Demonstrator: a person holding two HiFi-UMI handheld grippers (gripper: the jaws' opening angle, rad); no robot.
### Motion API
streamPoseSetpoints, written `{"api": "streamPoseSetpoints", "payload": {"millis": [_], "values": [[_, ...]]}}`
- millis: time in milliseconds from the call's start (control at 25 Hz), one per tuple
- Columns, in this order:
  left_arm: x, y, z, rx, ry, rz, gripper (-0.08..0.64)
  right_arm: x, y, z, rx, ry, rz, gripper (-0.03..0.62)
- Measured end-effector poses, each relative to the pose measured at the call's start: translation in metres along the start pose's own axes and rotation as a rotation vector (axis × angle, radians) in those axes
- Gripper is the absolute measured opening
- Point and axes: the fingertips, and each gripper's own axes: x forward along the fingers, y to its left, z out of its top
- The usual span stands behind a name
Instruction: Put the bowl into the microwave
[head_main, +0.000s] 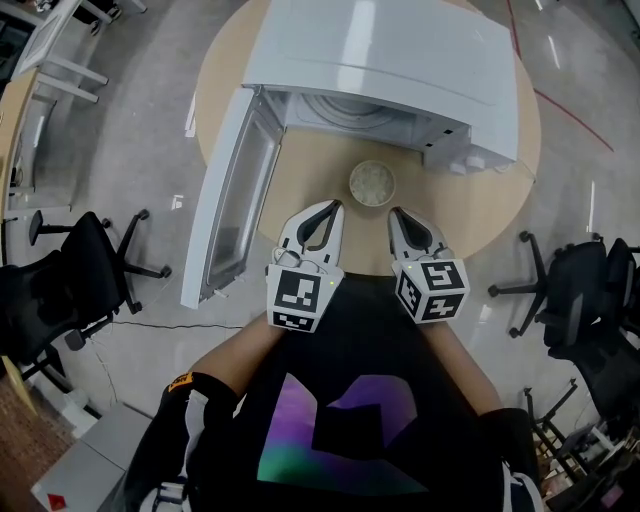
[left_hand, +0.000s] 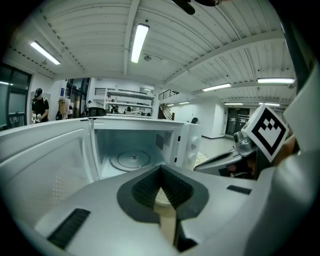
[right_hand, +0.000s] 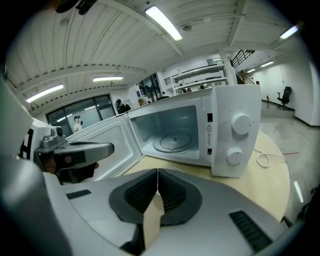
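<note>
A small pale bowl with a speckled inside sits on the round wooden table, just in front of the white microwave. The microwave's door hangs wide open to the left, and the glass turntable inside is bare. My left gripper is shut and holds nothing, a little short of the bowl on its left. My right gripper is also shut and holds nothing, just short of the bowl on its right. Neither touches the bowl.
The control panel with two knobs is on the microwave's right side. A white cable lies on the table to the right of it. Black office chairs stand on the floor at the left and at the right.
</note>
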Motion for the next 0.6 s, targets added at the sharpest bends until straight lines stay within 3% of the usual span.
{"api": "streamPoseSetpoints", "payload": {"millis": [600], "values": [[0.042, 0.009, -0.006, 0.003, 0.04, 0.051, 0.048, 0.025, -0.039, -0.006, 0.032, 0.081, -0.004, 0.017]]}}
